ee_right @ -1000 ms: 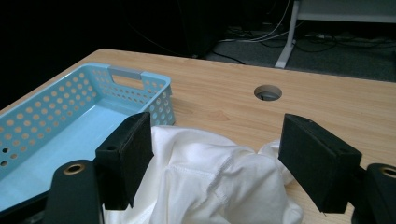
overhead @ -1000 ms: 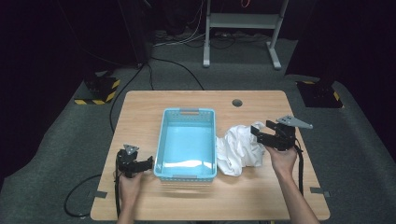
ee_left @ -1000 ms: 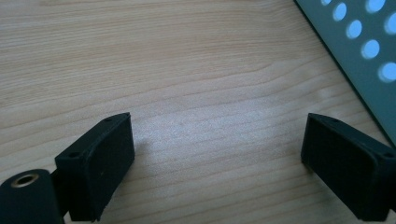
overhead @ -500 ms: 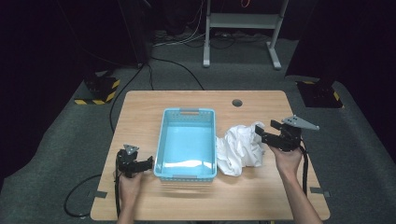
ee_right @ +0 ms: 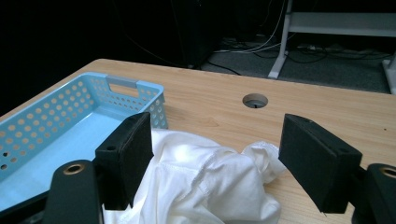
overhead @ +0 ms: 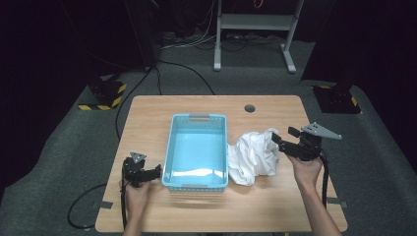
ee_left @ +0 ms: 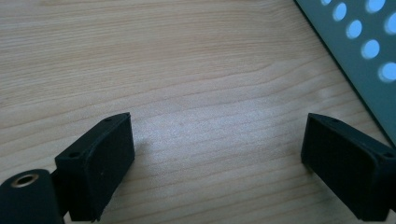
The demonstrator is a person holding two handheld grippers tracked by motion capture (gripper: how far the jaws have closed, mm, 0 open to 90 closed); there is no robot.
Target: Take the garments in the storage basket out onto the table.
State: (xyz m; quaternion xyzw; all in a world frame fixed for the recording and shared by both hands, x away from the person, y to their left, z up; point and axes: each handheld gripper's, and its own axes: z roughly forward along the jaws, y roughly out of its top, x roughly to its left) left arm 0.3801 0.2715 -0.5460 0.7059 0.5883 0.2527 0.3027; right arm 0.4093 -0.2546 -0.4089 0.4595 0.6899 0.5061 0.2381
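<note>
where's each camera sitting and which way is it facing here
High view: above the person's side, looking forward and down on the table; both forearms show.
Left gripper view: on the left hand-held gripper, facing bare wood; open jaws show.
Right gripper view: on the right hand-held gripper, facing the white cloth; open jaws show.
Shared: blue basket.

Desk [overhead: 275,201] is showing matt pale wood grain; basket [overhead: 170,142] is looking like glossy perforated blue plastic; cloth [overhead: 253,157] is reading as soft white crumpled fabric with stitched seams.

White cloth's [ee_right: 205,186] lower folds (bottom edge) cut off behind the right tool [ee_right: 224,163].
</note>
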